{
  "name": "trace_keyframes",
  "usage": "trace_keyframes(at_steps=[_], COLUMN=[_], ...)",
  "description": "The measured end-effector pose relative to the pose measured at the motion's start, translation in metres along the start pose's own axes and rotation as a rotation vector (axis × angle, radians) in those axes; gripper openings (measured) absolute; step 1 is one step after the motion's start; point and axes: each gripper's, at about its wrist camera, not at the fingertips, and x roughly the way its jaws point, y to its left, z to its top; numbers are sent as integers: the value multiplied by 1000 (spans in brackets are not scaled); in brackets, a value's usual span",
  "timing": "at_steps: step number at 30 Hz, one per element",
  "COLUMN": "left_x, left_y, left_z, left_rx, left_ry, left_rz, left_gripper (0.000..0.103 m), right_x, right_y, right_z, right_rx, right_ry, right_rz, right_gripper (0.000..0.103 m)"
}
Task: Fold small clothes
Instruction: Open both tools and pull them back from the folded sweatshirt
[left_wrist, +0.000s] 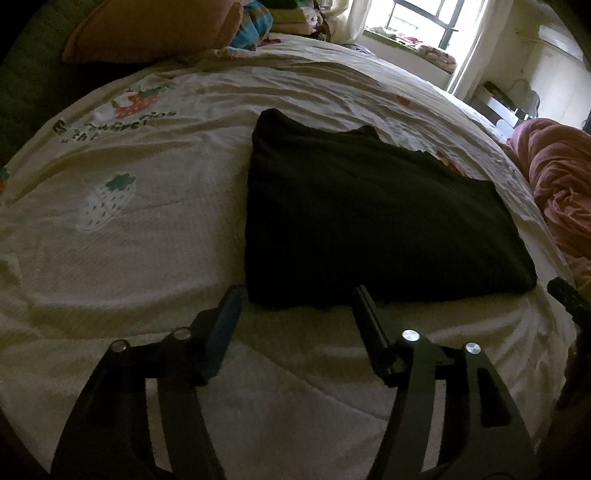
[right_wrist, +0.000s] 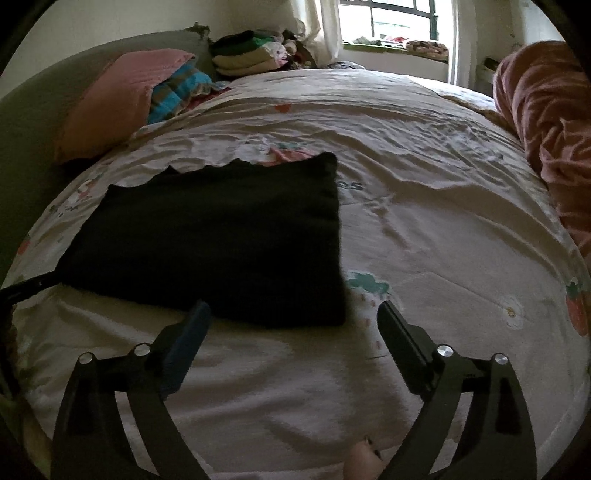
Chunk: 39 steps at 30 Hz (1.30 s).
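Nearest the lens, the left gripper (left_wrist: 295, 295) stands with jaws parted and nothing between them, its tips at the near edge of the black folded garment (left_wrist: 369, 218). The right gripper (right_wrist: 291, 310) is spread wider still, also empty, its left finger (right_wrist: 192, 325) just over the garment's near hem and its right finger clear of the cloth, above the sheet.

Largest item: the bed, covered by a cream strawberry-print sheet (right_wrist: 424, 229), wrinkled throughout. At 3 o'clock of the right wrist view lies a bunched pink blanket (right_wrist: 546, 140). At 10 o'clock a pink pillow (right_wrist: 122, 99) leans on the headboard, with a striped blue cloth (right_wrist: 177, 96) beside it and a stack of folded clothes (right_wrist: 247, 55) at 11 o'clock. A window (right_wrist: 388, 18) sits at 12 o'clock.

The garment lies flat as a compact rectangle, centre-left in the right wrist view and centre-right in the left. Its far edge is uneven and wavy.

Assessment: this fold appears laid down and released.

Risks: the layers are loose, so a fingertip dragging across the near hem on withdrawal could peel the top layer open. The soft, rumpled sheet gives poor support; pressing down could skew the rectangle. The dark cloth in dim light hides its edges, so a further pinch could catch only one layer, or the sheet beneath.
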Motion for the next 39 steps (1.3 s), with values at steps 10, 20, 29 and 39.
trace_keyframes(at_steps=[10,20,29,39], left_x=[-16,-27,-36,-43], left_y=[2,12,24,43], left_z=[-3,-5,-8,-6], left_rx=[9,-15,-46,-89], left_ry=[-31,-50,-63,-82], left_rz=[15,31,47,57], left_gripper=[78,93,93,93], right_x=[-5,-8,-9,-8], right_y=[36,73,105,143], right_z=[2,2,2,8], right_rx=[-78,-160,-217,-281], right_ry=[-10,-23,-25,-40], right_rz=[36,83,127,159], right_gripper=[95,98,98,98])
